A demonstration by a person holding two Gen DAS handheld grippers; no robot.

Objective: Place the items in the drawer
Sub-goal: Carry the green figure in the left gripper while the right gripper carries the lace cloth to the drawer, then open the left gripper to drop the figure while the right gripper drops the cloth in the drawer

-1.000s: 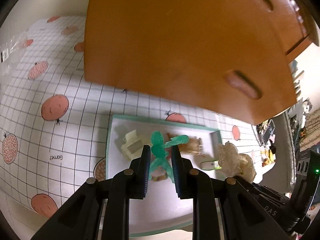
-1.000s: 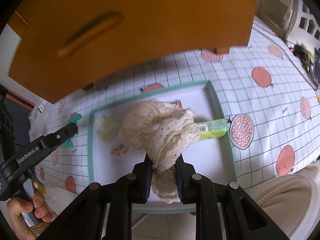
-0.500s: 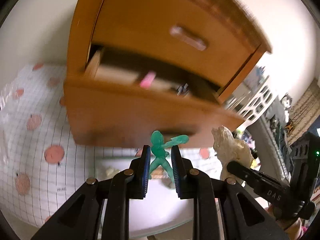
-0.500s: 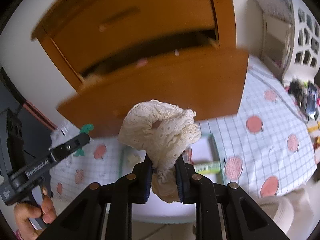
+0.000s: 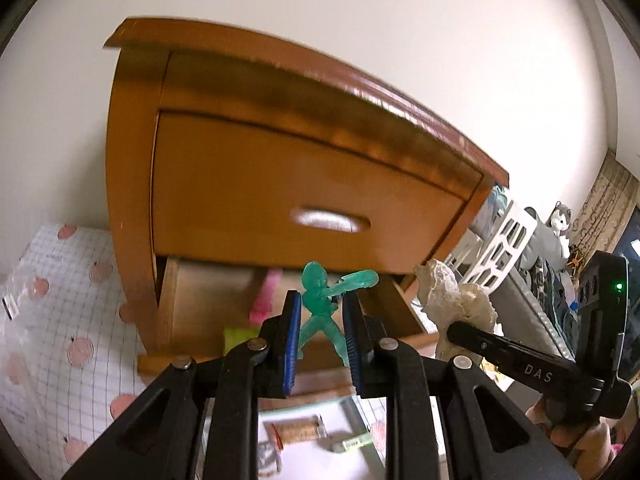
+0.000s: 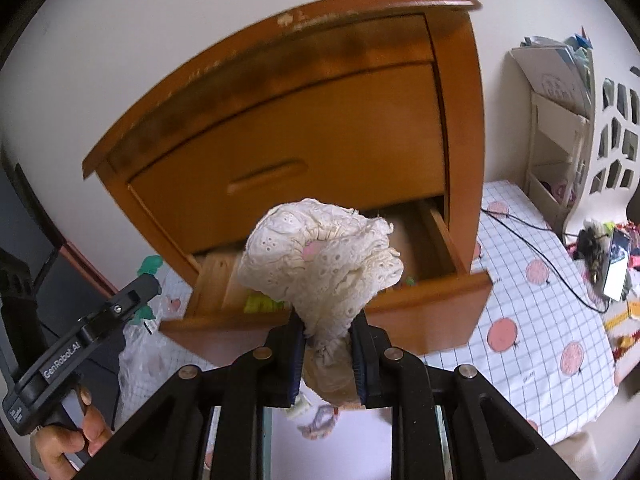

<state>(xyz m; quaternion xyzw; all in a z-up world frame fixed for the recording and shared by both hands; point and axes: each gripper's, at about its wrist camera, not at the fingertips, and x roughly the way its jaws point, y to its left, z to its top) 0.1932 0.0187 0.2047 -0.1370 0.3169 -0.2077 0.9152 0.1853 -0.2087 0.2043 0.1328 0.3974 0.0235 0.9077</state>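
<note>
My left gripper [image 5: 320, 320] is shut on a translucent green toy figure [image 5: 322, 304], held upright in front of the open lower drawer [image 5: 192, 292] of a wooden cabinet. My right gripper [image 6: 326, 340] is shut on a bunched cream lace cloth [image 6: 320, 264], raised before the same open drawer [image 6: 432, 240]. Inside the drawer lie a pink item [image 5: 266, 296] and a yellow-green item [image 5: 240, 338]. The right gripper with the cream lace cloth [image 5: 456, 304] shows at the right of the left wrist view. The left gripper [image 6: 140, 292] appears at the left of the right wrist view.
The cabinet's upper drawer [image 6: 300, 148] is closed. Below the grippers sits a white tray with a teal rim [image 5: 348, 400] holding a cork-like roll [image 5: 298, 432] and small bits. The checked tablecloth [image 6: 540, 320] carries cables and clutter at the right. A white shelf [image 6: 568, 140] stands far right.
Both grippers rose from just above the tray to the level of the open drawer, each keeping its item. The view swung from the drawer's underside to the cabinet front.
</note>
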